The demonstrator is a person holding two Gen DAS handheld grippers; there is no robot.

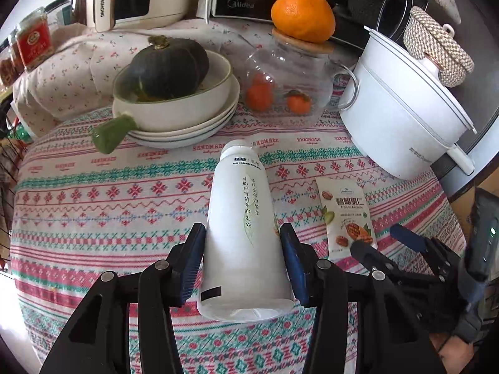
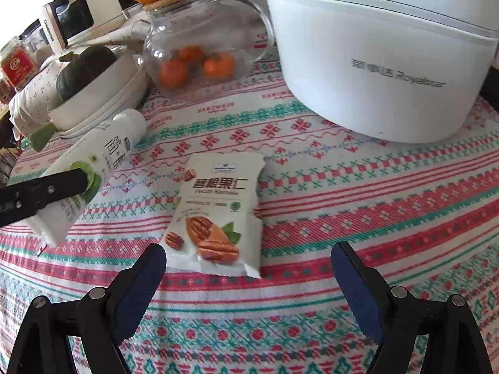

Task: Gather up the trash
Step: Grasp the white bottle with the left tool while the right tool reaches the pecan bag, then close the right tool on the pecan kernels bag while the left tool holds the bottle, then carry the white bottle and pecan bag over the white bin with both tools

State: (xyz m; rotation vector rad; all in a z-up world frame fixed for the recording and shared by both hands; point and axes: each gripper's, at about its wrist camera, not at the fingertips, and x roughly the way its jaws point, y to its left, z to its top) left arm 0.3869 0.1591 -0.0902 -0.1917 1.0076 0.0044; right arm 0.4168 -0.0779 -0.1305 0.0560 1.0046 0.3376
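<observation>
Left claw (image 1: 241, 268) pinches your white bottle (image 1: 241, 233) near its base, right claw (image 2: 248, 275) wide before the pecan packet (image 2: 218, 215); smooth plastic may slip.

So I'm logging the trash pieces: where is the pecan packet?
The pecan packet lies flat on the tablecloth, ahead of the open right gripper, right of the white bottle.

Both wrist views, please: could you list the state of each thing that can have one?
Bottle: capped, tilted, gripped by left gripper.
Right gripper: open, empty.
Packet: torn open, flat on tablecloth.
Teapot: lidded, orange on top.
Pot: lid on.
Bowl: holds squash.
</observation>
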